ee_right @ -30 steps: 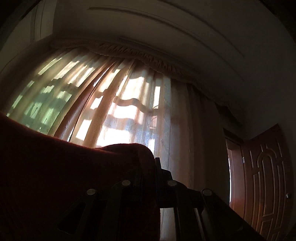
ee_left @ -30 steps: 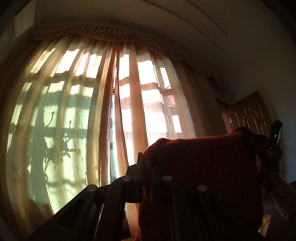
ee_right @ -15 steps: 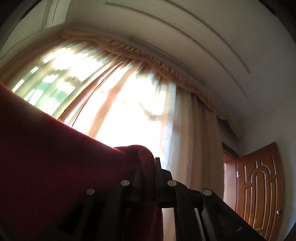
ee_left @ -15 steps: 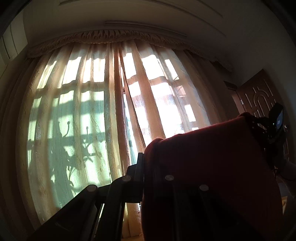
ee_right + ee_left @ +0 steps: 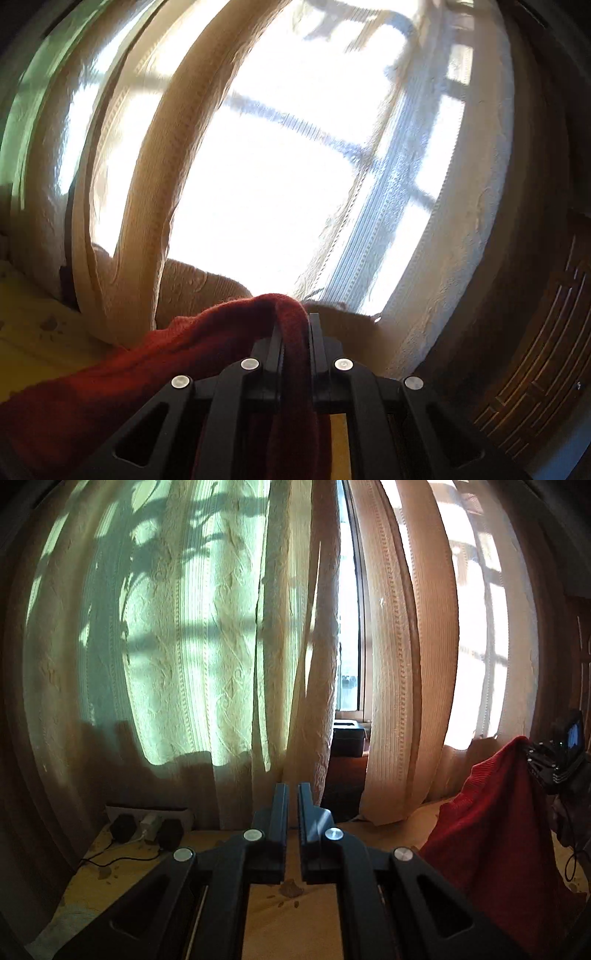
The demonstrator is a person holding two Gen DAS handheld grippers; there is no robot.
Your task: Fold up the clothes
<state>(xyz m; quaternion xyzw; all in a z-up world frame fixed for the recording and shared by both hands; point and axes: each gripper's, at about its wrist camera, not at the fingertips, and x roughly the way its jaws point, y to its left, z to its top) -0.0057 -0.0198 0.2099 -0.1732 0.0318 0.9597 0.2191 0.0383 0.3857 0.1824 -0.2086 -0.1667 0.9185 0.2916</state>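
Note:
A red knit garment (image 5: pixel 495 834) hangs at the right of the left wrist view, held up by one corner by my right gripper (image 5: pixel 546 764). In the right wrist view my right gripper (image 5: pixel 295 321) is shut on a fold of the red garment (image 5: pixel 229 332), which trails down to the left. My left gripper (image 5: pixel 292 790) has its jaws nearly together with a thin gap and holds nothing. It points at the curtains, left of the garment.
Cream curtains (image 5: pixel 221 646) cover a bright window straight ahead. A yellow-brown surface (image 5: pixel 280 919) lies below. A power strip with plugs (image 5: pixel 147 827) and a cable sit at its back left. A wooden door (image 5: pixel 546 369) stands on the right.
My left gripper has let go of the red garment and both grippers have tilted down from the ceiling toward the surface. The garment now hangs from the right gripper alone.

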